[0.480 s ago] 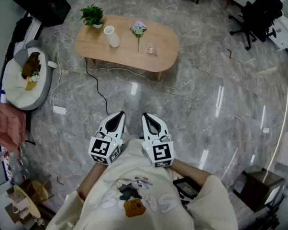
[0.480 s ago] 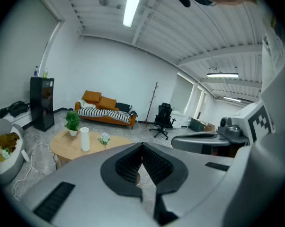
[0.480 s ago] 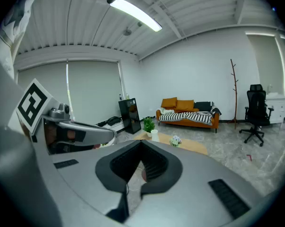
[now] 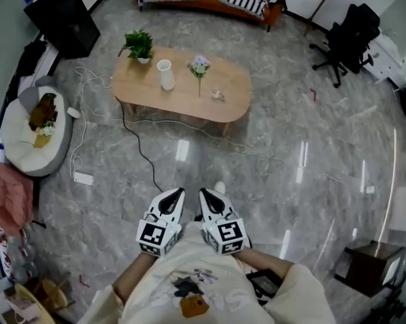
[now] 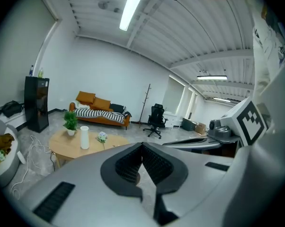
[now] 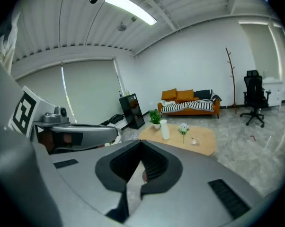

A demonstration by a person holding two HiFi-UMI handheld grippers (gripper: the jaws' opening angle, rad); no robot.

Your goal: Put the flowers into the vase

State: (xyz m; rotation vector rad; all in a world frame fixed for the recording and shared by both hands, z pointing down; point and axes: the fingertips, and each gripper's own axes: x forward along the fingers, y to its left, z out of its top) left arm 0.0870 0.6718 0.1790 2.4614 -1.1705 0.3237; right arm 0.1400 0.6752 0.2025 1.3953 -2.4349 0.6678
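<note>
Lilac-white, one flower is on the oval wooden table, outside the vase; whether its stem stands or lies flat we cannot tell. We count one white vase, upright, near the flower at its 9 o'clock and not touching it. One potted green plant sits at the vase's 10 o'clock, and one small pale object lies at the flower's 4 o'clock.

The table is well away from us, at 12 o'clock from our two tongs. Our left gripper and right gripper are side by side close to our body, tips toward the table. Each has its jaws pressed together with nothing between them.

Under us the floor is glossy grey marble streaked with light. One black cable trails across it from the table toward 6 o'clock.

Around the room we count one orange sofa beyond the table at 12 o'clock, one black office chair at 2 o'clock, one black cabinet at 10 o'clock, and one round white cushion at the table's 8 o'clock
</note>
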